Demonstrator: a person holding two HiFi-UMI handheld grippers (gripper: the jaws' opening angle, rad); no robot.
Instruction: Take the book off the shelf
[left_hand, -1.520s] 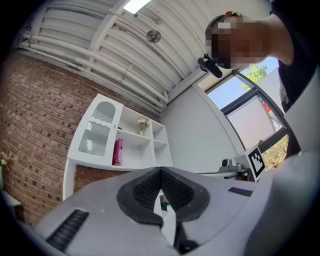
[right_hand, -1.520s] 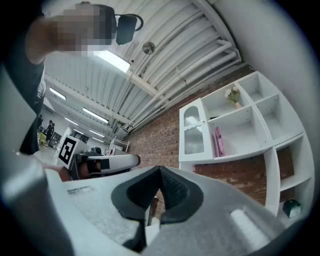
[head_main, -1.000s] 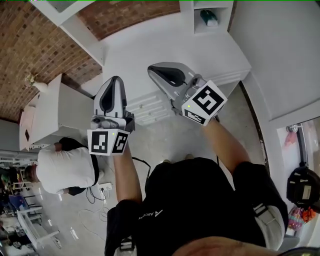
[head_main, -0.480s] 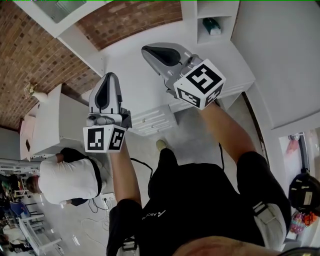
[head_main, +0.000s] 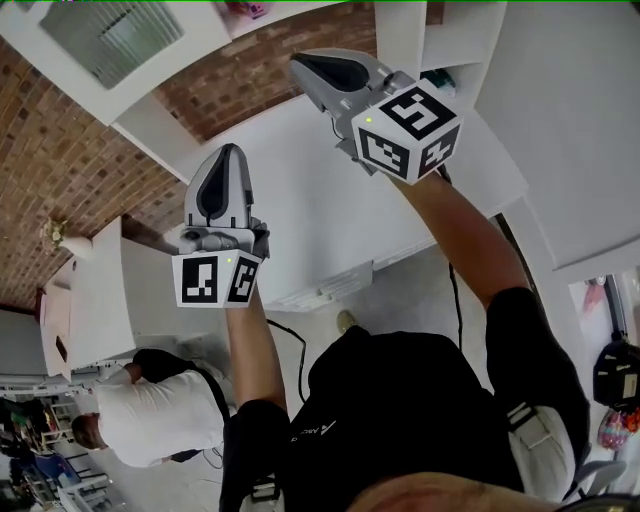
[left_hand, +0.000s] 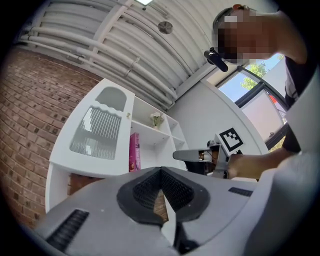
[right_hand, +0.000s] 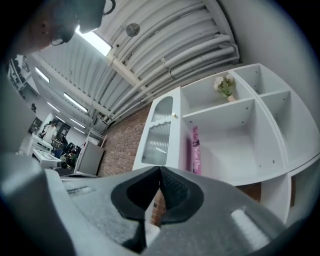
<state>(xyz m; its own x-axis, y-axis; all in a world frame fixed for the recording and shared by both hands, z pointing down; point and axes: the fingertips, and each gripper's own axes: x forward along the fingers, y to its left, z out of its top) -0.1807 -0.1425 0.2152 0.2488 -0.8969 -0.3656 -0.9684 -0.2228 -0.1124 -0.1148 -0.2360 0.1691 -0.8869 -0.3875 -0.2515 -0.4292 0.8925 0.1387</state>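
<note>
Right gripper (right_hand: 159, 172): jaws clenched tip to tip, with nothing between them. It is held high and pointed at the white shelf unit (right_hand: 235, 145), well apart from it. Left gripper (left_hand: 161, 172): jaws likewise closed on nothing. The head view shows it lower than the right one and nearer the person. Both are raised over a white bench (head_main: 310, 190) that stands under the shelf unit. The book (right_hand: 196, 150), pink-spined, stands upright in an open compartment of the shelf, hard against that compartment's left wall. Just beyond that wall is a ribbed-glass door (right_hand: 157, 132). The compartment directly above holds a small bunch of flowers (right_hand: 225, 87). The rest of the book's compartment is bare, which leaves room to the book's right for a jaw to enter. Neither gripper touches the book or the shelf. A brick wall (head_main: 70, 150) runs behind the unit, and a person in a white shirt (head_main: 160, 415) crouches on the floor off to the left, clear of the work. Assessment: the task is at its approach stage and nothing of the removal is done. Remaining steps are to open the jaws, bring a gripper up to the spine, clamp the book and draw it out past the front edge of the shelf. The right gripper appears the better placed to do this.
</note>
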